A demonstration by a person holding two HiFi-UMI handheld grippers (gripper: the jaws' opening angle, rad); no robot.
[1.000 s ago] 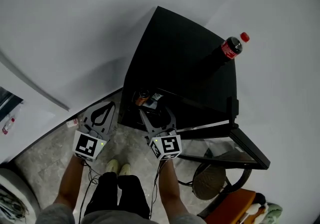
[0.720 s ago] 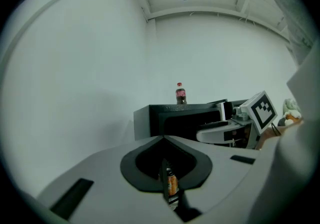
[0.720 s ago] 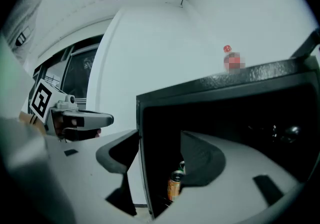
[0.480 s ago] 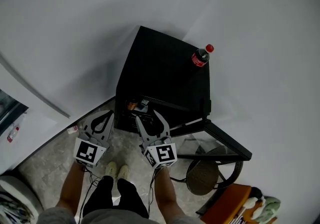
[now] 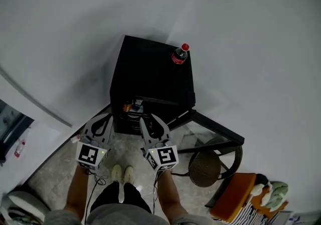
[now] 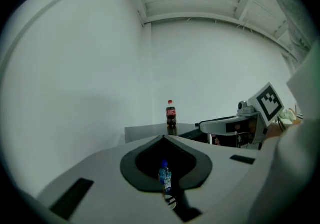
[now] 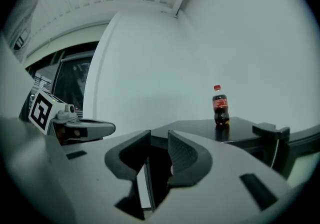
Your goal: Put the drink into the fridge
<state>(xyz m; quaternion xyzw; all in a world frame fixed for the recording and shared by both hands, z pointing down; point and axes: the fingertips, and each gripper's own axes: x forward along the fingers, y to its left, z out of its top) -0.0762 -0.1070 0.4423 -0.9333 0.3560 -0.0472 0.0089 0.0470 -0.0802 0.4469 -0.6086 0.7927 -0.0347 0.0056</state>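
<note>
Looked steeply down in the head view on a black mini fridge (image 5: 150, 76) standing against white walls, its door (image 5: 220, 131) swung open to the right. Found the cola bottle (image 5: 179, 54) upright on the fridge top, near the far right corner: outside, not on a shelf. Made out small things on the open shelf, one of them orange, too small to name. Saw the left gripper (image 5: 108, 117) and the right gripper (image 5: 149, 120) side by side before the open front, both well apart from the bottle. Noted pale shoes (image 5: 123, 173) below them and a round stool (image 5: 205, 169) near the door.

Read the left gripper view next. Saw the jaw tips pressed together with nothing pinched. Glimpsed a small blue-capped bottle (image 6: 164, 177) through the hollow behind the tips, clear of the pads. Caught the cola bottle (image 6: 171, 114) beyond, standing on the black top.

Turned to the right gripper view. Found the jaws just closing, narrowed to a slim gap with nothing between the pads — only the fridge's dark front showing through. Placed the cola bottle (image 7: 220, 109) up and to the right, upright, well apart from the tips.
</note>
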